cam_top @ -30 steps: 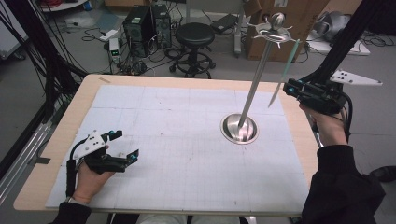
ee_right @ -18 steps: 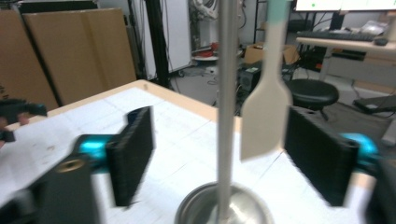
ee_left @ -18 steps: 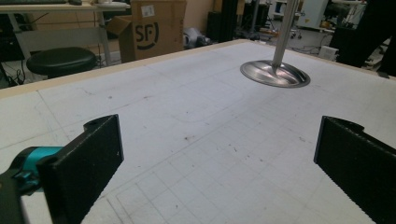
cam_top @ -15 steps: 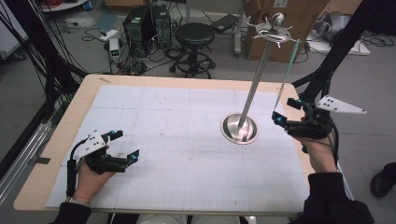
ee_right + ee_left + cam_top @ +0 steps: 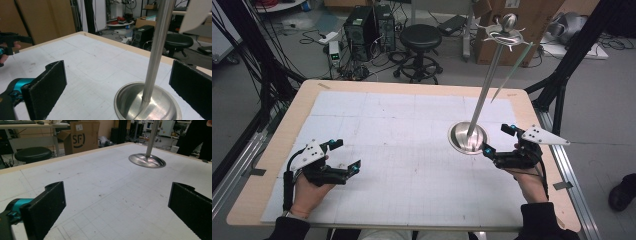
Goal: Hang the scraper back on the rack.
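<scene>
1. A grey floor (image 5: 287, 55) lies beyond the desk's (image 5: 272, 145) far edge.
2. A black round stool (image 5: 420, 37) stands behind the far edge.
3. Computer towers (image 5: 367, 22) and loose cables (image 5: 272, 30) sit past the far left corner.
4. Cardboard boxes (image 5: 542, 20) stand past the far right corner.

Left gripper (image 5: 345, 157): black body, teal tips, grey three-cornered plate, black cable.
Right gripper (image 5: 499, 139): same black-and-teal build, grey plate.
Jaws: flat black textured pads.
Sleeves (image 5: 542, 222): dark, both arms.
</scene>
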{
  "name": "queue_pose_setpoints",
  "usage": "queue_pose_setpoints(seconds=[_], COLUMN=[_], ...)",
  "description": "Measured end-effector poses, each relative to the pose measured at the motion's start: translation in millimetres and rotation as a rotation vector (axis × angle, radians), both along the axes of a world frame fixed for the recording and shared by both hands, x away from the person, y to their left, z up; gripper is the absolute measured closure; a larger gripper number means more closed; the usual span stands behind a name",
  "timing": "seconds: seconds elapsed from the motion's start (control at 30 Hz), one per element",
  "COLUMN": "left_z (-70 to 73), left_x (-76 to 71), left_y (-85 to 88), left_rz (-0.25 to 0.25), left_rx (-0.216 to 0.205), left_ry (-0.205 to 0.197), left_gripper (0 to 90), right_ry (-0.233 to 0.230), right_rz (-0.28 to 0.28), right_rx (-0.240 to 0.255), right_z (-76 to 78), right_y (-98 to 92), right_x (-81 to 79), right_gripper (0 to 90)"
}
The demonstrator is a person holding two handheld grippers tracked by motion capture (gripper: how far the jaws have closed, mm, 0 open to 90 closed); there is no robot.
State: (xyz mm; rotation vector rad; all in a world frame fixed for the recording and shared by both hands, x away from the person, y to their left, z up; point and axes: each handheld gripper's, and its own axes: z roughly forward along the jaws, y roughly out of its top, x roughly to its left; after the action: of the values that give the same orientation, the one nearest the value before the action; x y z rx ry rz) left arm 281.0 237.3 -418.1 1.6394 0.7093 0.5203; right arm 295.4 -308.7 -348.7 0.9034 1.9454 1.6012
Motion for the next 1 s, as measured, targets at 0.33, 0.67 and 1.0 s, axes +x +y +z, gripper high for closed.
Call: queue_pose_setpoints(seconds=[0.33,0.67,1.0], left_z=[-0.3,-1.3,-3.0], left_x=[0.4,1.7,3.8], left_y=[0.5,2.2,4.6], left_rz=[0.0,0.007,0.016], left_rx=[-0.005,-0.007,-0.01], left_ry=[-0.002,-0.001,0.01], left_gripper=[1.8,1.8,1.8], right_ry=[-0.001,0.038,0.061], right_rz=[-0.034,-0.042,-0.077], right_rx=[0.019,0.003,0.008], right_z=[-28.9,-53.9,-75.3], right_y=[9.4,10.2,-3.5], right_x=[-8.2,-12.6,-21.8], right_gripper=[0.4,0.4,0.4])
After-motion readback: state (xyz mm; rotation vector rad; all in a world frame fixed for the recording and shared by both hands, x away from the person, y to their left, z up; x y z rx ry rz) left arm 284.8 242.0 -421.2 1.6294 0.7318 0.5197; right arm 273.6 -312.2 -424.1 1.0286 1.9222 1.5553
